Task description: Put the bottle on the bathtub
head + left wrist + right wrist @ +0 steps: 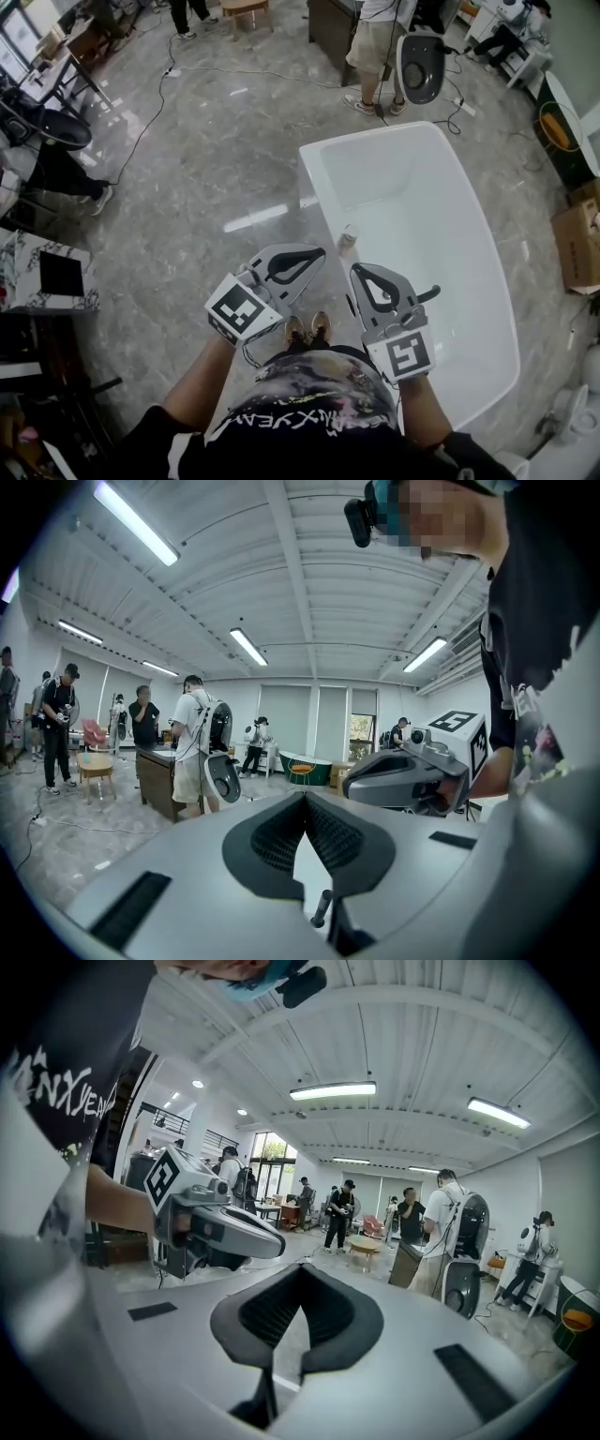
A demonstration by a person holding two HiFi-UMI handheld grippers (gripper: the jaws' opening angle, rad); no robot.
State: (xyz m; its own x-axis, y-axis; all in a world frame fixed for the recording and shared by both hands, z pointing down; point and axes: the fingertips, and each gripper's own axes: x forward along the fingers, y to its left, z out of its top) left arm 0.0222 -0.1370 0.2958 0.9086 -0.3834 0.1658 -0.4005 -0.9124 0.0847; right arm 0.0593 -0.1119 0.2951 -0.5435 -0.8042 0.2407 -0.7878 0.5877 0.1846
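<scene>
A small clear bottle (348, 239) stands upright on the left rim of the white bathtub (450, 281). Both grippers hang level in front of the person, just short of the bottle and not touching it. My left gripper (317, 253) is shut, its fingertips meeting with nothing between them, and it also shows in the right gripper view (225, 1227). My right gripper (360, 270) is shut and empty too, over the tub's near rim, and it appears in the left gripper view (403, 775). Neither gripper view shows the bottle.
Grey marble floor (216, 159) surrounds the tub. A person with a backpack device (380, 37) stands beyond the tub's far end. Cardboard boxes (577, 239) sit at the right, a dark table (42, 272) at the left. Cables (234, 73) run across the floor.
</scene>
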